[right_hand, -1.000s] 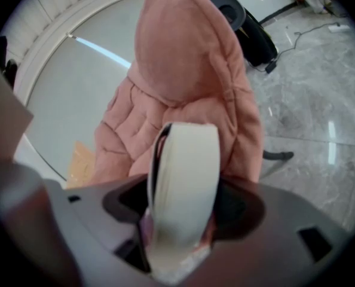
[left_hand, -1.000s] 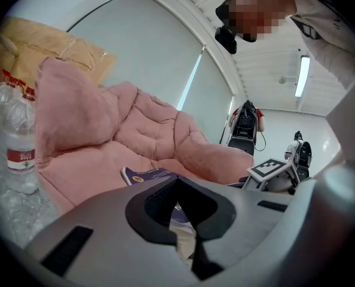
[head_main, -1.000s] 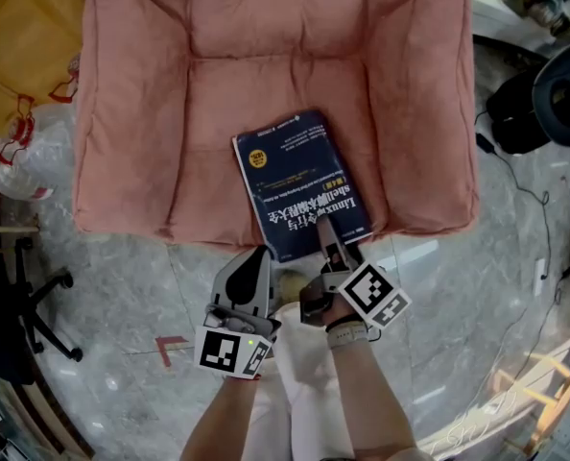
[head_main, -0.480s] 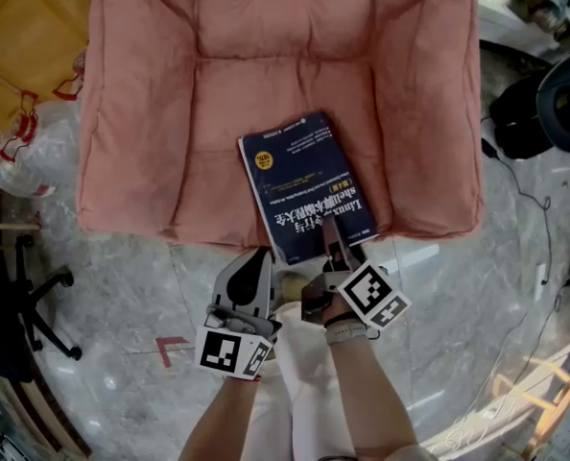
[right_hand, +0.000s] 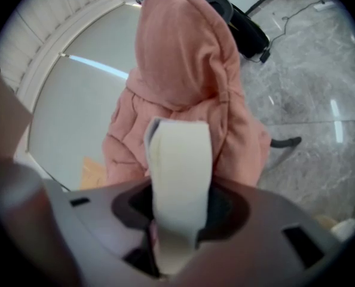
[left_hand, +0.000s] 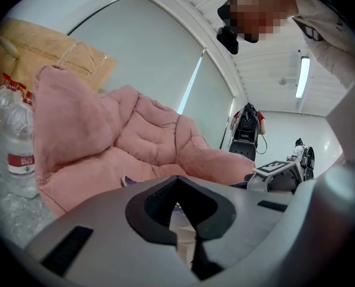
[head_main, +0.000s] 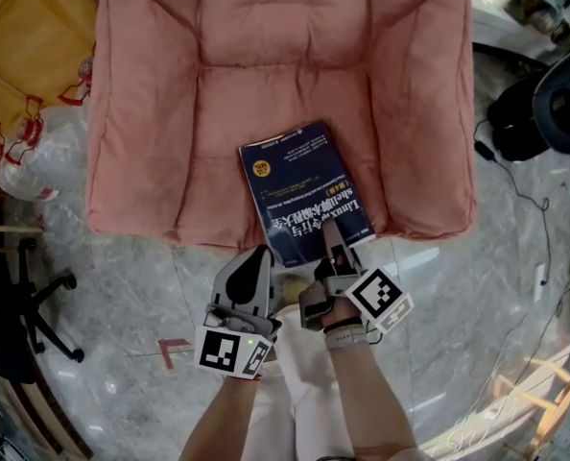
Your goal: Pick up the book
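A dark blue book [head_main: 304, 185] lies on the front part of a pink cushion [head_main: 266, 65], its near edge over the cushion's rim. My right gripper [head_main: 331, 243] holds that near edge. In the right gripper view the cream page edge of the book [right_hand: 178, 178] fills the gap of the right gripper [right_hand: 177, 214]; the jaws have just been closing and now press on it. My left gripper [head_main: 259, 255] hangs just left of the book, above the floor, touching nothing. In its own view the left gripper [left_hand: 178, 187] is shut and empty.
Bottled water in plastic wrap [head_main: 21, 157] and a yellow bag [head_main: 16, 36] sit left of the cushion. A black chair base [head_main: 26, 305] stands at the lower left. A black round object [head_main: 544, 104] and a cable lie on the marble floor to the right.
The right gripper's jaws have closed onto the book's near edge, and the gripper has rolled a little and risen slightly. The left gripper has kept still.
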`<action>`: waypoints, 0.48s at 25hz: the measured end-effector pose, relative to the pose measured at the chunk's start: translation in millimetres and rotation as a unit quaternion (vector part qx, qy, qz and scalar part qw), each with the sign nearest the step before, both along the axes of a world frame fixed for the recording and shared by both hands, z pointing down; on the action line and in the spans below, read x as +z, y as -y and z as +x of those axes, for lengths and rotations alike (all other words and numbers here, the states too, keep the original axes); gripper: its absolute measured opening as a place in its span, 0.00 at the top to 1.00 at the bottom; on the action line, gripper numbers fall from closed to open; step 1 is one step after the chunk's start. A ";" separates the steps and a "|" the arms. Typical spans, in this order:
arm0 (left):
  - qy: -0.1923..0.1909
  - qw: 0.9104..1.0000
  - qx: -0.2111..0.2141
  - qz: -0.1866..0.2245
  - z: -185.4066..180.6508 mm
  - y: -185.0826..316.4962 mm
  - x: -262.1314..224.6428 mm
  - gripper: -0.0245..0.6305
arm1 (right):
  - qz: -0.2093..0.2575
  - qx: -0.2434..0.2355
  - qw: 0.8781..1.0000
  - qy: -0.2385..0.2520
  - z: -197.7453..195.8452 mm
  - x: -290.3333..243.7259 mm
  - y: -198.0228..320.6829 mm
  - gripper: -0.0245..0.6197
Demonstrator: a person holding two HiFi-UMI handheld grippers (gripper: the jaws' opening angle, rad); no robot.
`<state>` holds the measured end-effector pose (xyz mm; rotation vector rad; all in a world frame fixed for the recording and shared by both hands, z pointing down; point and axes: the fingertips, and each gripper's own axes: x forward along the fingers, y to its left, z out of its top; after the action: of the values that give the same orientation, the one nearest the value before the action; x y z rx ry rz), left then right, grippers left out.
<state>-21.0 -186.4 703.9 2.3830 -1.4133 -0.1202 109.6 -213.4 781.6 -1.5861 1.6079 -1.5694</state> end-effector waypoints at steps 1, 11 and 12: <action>0.000 1.000 -0.001 0.001 -0.8 0.6 -3.0 0.95 | -0.003 0.003 1.000 0.005 -0.2 -2.6 -0.4 0.69; -0.001 1.000 -0.005 0.010 -6.7 9.3 -29.3 0.95 | -0.020 0.009 1.000 0.020 -2.8 -25.8 -4.2 0.69; -0.002 1.000 -0.005 0.010 -6.6 9.6 -31.8 0.95 | -0.024 0.009 0.999 0.021 -2.7 -27.1 -5.8 0.69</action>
<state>-27.6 -196.0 672.1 2.3913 -1.4289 -0.1427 106.9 -207.6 754.6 -1.5783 1.5401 -1.6319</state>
